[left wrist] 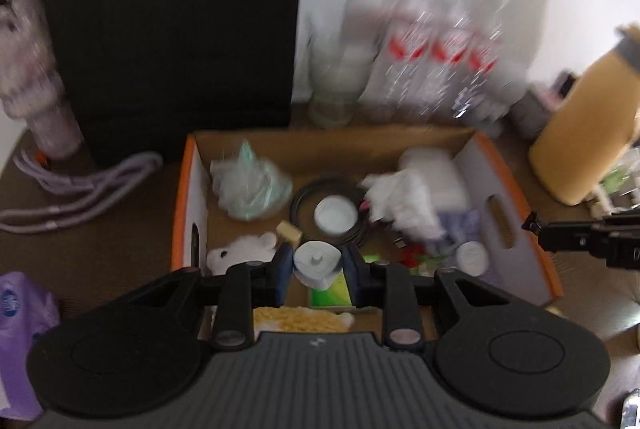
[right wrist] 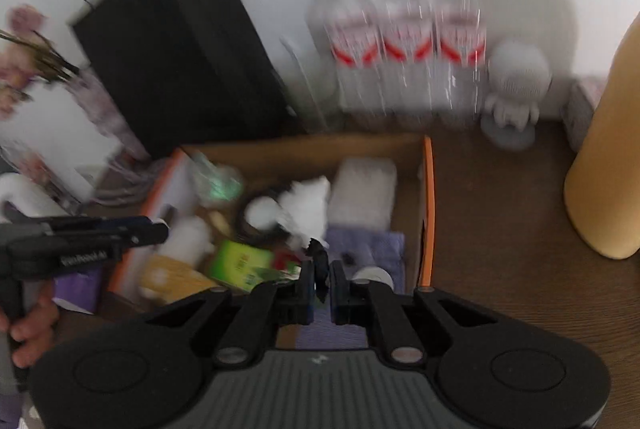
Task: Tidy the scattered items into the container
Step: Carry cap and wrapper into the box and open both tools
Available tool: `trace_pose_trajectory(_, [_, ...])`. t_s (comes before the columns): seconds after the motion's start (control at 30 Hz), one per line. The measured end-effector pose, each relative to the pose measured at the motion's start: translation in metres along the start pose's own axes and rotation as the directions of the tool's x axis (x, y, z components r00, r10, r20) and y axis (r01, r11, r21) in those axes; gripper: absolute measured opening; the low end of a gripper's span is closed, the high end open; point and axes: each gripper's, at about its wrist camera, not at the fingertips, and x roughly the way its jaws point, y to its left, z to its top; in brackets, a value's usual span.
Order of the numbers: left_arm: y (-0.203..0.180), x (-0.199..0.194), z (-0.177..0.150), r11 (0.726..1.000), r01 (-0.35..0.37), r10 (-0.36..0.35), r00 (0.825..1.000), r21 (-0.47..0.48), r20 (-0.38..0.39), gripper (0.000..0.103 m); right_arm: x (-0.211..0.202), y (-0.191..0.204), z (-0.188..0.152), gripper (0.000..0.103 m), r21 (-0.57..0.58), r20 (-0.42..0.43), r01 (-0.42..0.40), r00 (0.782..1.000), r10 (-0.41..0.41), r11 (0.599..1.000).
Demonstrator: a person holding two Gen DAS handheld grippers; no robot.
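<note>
Pretty far along, I'd say. The open cardboard box with orange edges point(left wrist: 508, 165) is already holding a pile of stuff: a crumpled pale-green plastic bag point(left wrist: 250, 189) at the far left, a coil of black cable point(left wrist: 304, 205) with a round white lid point(left wrist: 335, 215) in the middle of it, crumpled white tissue point(left wrist: 400, 197), a small white plush toy point(left wrist: 240, 251), a green packet point(left wrist: 330, 291) and something purple on the right side.

Both hands are over the near end of the box right now, each with a load. The left hand-held gripper point(left wrist: 317, 265) is part-way closed on a small white plastic cap-like piece with a nub on top point(left wrist: 316, 263), hanging above the green packet. The right hand-held gripper point(right wrist: 320, 279) is squeezed nearly shut on a small crumpled black scrap point(right wrist: 320, 265); it's too blurry to say what that is. It sits over the purple cloth-like item point(right wrist: 376, 243) near the box's right wall.

So what's left, as far as I can see: let go of those two bits so they land inside. Outside the box, a lilac looped cord point(left wrist: 80, 189) lies on the brown wooden worktop point(right wrist: 500, 229) off to the left of the left hand-held gripper, and a purple soft pack point(left wrist: 20, 313) sits at its near left. Could be next, can't tell if they count.
</note>
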Motion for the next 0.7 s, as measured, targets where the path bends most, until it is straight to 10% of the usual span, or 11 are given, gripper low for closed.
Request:
trace_pose_trajectory(0.23, [0.009, 0.044, 0.000, 0.999, 0.029, -0.032, 0.995, -0.030, -0.095, 0.037, 0.080, -0.007, -0.007, 0.015, 0.034, -0.154, 0.038, 0.988, -0.032, 0.999])
trace_pose_trajectory(0.53, [0.008, -0.015, 0.007, 0.999, 0.010, -0.010, 1.000, -0.037, -0.003, 0.055, 0.028, -0.001, 0.015, 0.029, 0.082, -0.036, 0.002, 0.999, 0.001, 0.997])
trace_pose_trajectory(0.7, [0.000, -0.053, -0.012, 0.998, -0.049, 0.052, 0.995, -0.040, 0.081, 0.069, -0.016, 0.014, 0.010, 0.055, 0.081, 0.044, 0.013, 0.999, -0.017, 0.997])
